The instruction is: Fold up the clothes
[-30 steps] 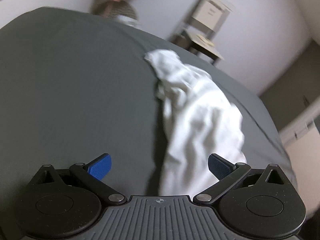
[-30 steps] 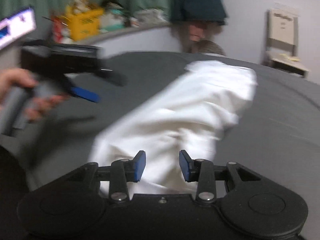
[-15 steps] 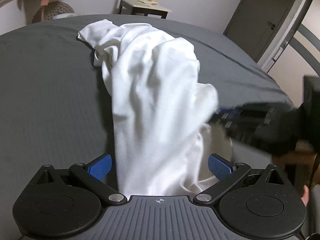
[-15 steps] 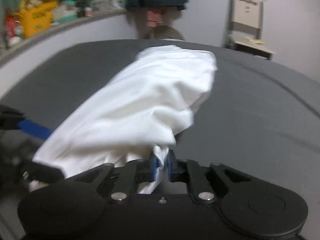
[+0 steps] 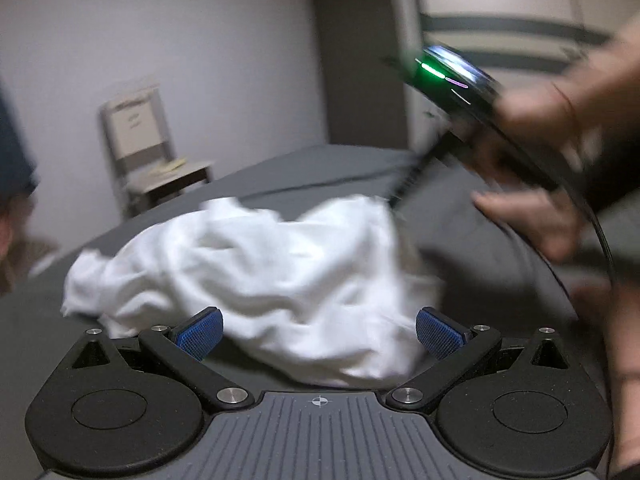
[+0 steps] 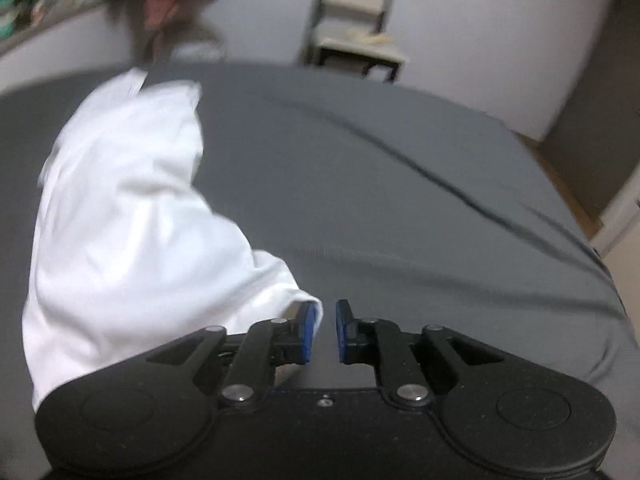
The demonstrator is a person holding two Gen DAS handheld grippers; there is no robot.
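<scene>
A crumpled white garment point(image 5: 260, 264) lies in a heap on the dark grey bed sheet point(image 5: 480, 248). My left gripper point(image 5: 320, 332) is open wide just in front of the heap, with the cloth's near edge between its blue pads but not pinched. In the right wrist view the garment point(image 6: 120, 208) stretches away to the left. My right gripper point(image 6: 323, 320) is nearly closed, and a corner of the cloth lies against its left pad. In the left wrist view the right gripper point(image 5: 394, 200), held by a hand point(image 5: 540, 112), touches the raised right end of the heap.
The grey sheet point(image 6: 400, 200) spreads wide to the right of the garment, with a long crease across it. A pale chair point(image 5: 148, 148) stands at the wall beyond the bed, also seen as the chair point(image 6: 356, 20). A dark door point(image 5: 360, 60) is behind.
The right gripper closed on the garment's edge and has drawn that corner toward the right. The left gripper stayed open while its view swung round to face the heap and the right hand.
</scene>
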